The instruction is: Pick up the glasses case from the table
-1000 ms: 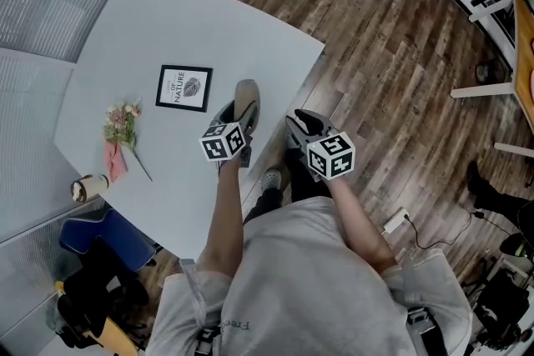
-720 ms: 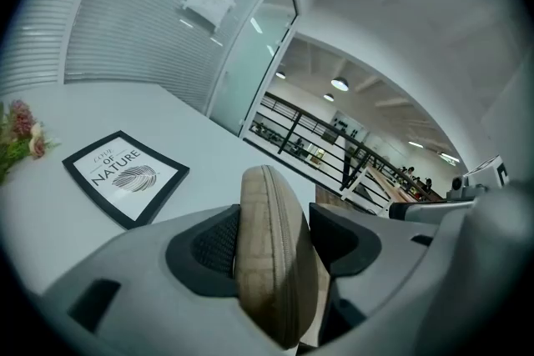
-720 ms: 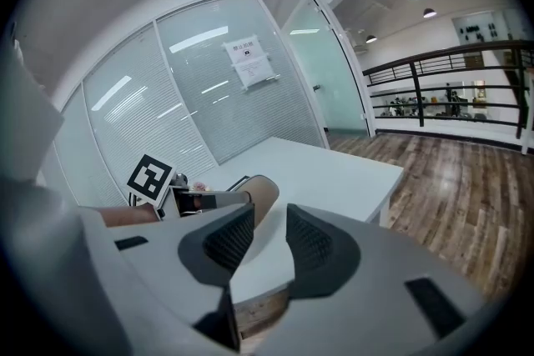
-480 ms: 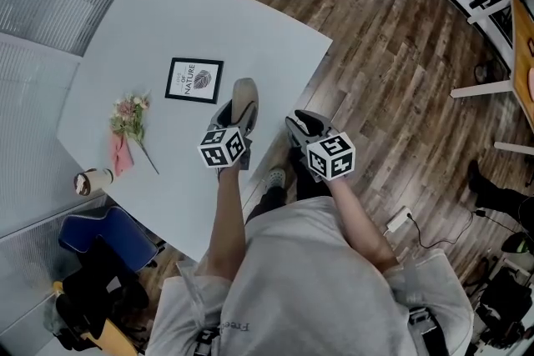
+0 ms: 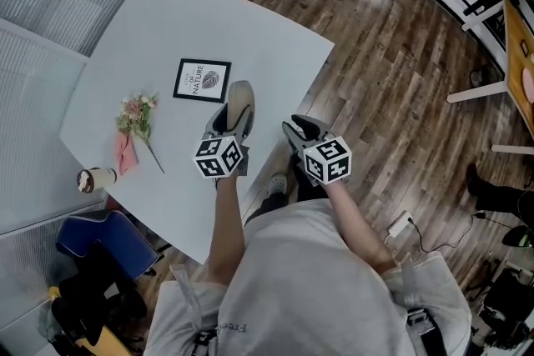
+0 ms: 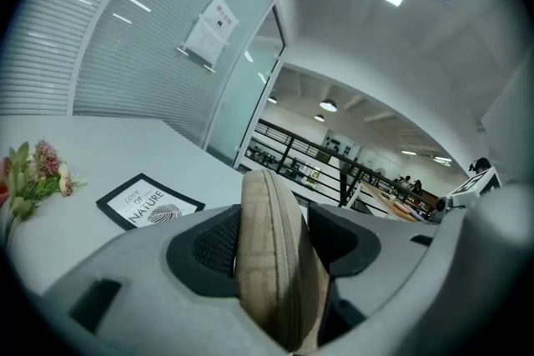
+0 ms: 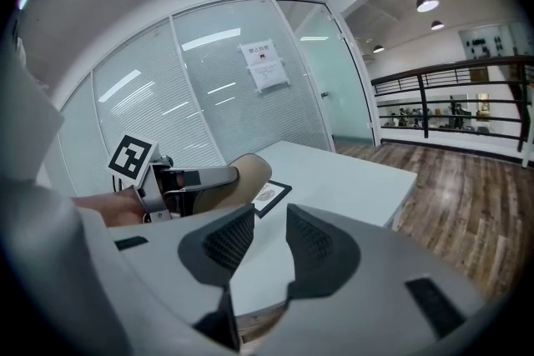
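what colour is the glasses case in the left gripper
The glasses case is tan beige, with a seam along its edge; shows best in the left gripper view.

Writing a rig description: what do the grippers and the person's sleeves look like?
The left gripper and right gripper have pale grey bodies and dark ribbed pads. Each carries a white cube with black square markers. No cables are visible. The person wears a grey short-sleeved T-shirt.
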Demonstrator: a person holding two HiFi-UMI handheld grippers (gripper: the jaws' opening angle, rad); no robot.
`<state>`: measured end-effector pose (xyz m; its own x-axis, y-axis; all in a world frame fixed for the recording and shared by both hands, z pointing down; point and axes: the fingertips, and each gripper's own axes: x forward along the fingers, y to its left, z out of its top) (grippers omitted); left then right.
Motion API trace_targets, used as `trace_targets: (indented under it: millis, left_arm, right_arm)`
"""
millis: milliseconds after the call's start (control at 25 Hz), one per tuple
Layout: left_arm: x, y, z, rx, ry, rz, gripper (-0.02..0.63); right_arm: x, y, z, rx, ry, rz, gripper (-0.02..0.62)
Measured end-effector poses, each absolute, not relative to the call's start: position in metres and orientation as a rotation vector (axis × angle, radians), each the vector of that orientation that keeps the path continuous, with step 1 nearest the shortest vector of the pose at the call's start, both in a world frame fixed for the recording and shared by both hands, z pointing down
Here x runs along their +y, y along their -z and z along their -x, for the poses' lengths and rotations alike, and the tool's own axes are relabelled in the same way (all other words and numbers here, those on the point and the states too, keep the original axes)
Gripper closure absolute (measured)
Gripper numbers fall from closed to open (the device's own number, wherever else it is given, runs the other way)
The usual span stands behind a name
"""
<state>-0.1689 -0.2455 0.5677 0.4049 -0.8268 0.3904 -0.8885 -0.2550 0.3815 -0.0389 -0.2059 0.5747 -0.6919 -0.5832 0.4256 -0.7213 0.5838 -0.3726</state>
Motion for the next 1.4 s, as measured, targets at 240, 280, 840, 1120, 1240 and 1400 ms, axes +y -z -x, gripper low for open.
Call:
trace_targets:
  millis: [240, 280, 840, 1120, 1240, 1400]
  left_arm:
    - [-0.227, -0.545, 0.182, -1.496, -0.127, -2.153, 0.354]
    - [-0.224, -0.542, 0.185, -1.503, -0.12, -2.155, 0.354]
    - [-0.18, -0.512, 0.208, -1.552, -0.047, -2.197, 0.356]
    - [-0.167, -0.509, 0.208, -1.534, -0.036, -2.224, 0.357]
    - [-0.163, -0.509, 0.21, -1.529, -0.032, -2.233, 0.357]
    - [-0.159, -0.511, 0.211, -1.524, -0.032, -2.241, 0.359]
  right_arm:
    - [-0.188, -0.565, 0.047, -2.573, -0.746, -1.081, 0.479]
    - [-0.185, -0.564, 0.049, -2.576, -0.743, -1.082, 0.479]
    - [-0.148, -0.557, 0.071, -2.608, -0.702, -1.085, 0.486]
    - [-0.133, -0.56, 0.072, -2.607, -0.702, -1.118, 0.51]
    - [-0.129, -0.562, 0.074, -2.61, -0.705, -1.127, 0.526]
    - [-0.125, -0.566, 0.076, -2.61, -0.706, -1.136, 0.546]
